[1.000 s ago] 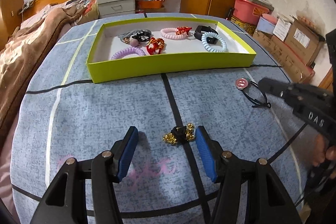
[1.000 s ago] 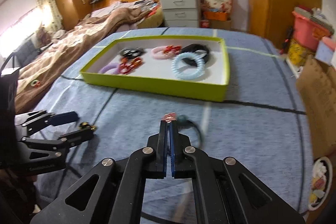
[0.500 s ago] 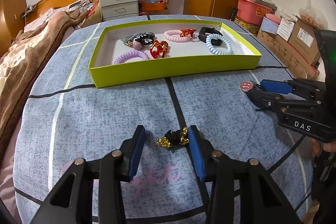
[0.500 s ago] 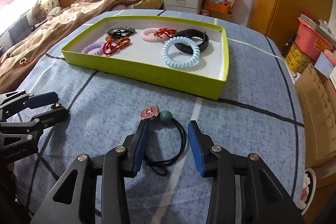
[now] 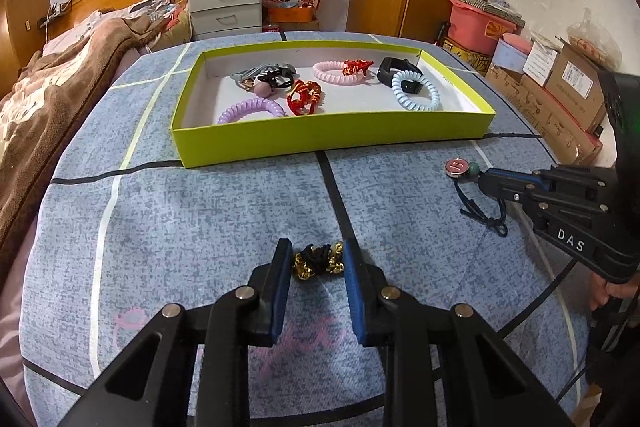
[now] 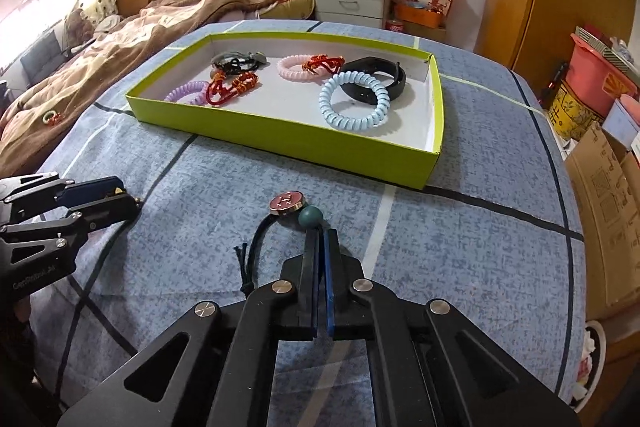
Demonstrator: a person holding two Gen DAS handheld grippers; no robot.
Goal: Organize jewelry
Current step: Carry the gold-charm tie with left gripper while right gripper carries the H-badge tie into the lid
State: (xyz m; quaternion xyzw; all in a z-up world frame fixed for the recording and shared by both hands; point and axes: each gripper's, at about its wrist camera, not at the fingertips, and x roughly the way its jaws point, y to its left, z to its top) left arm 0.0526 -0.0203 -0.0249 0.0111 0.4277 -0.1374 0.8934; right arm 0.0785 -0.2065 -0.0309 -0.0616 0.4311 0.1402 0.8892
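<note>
Fingers of your left gripper (image 5: pixel 316 259), pitched down at the blue bedspread (image 5: pixel 200 219), are closing around the gold-bell hair tie (image 5: pixel 318 262) lying between them. Your right gripper (image 6: pixel 319 237), angled down likewise, is pressed together on the black cord hair tie (image 6: pixel 280 223) just behind its green bead.

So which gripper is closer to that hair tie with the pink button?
Right. The right gripper is shut on the button hair tie's cord. The left gripper is off beside it, closing around the gold-bell tie.
</note>
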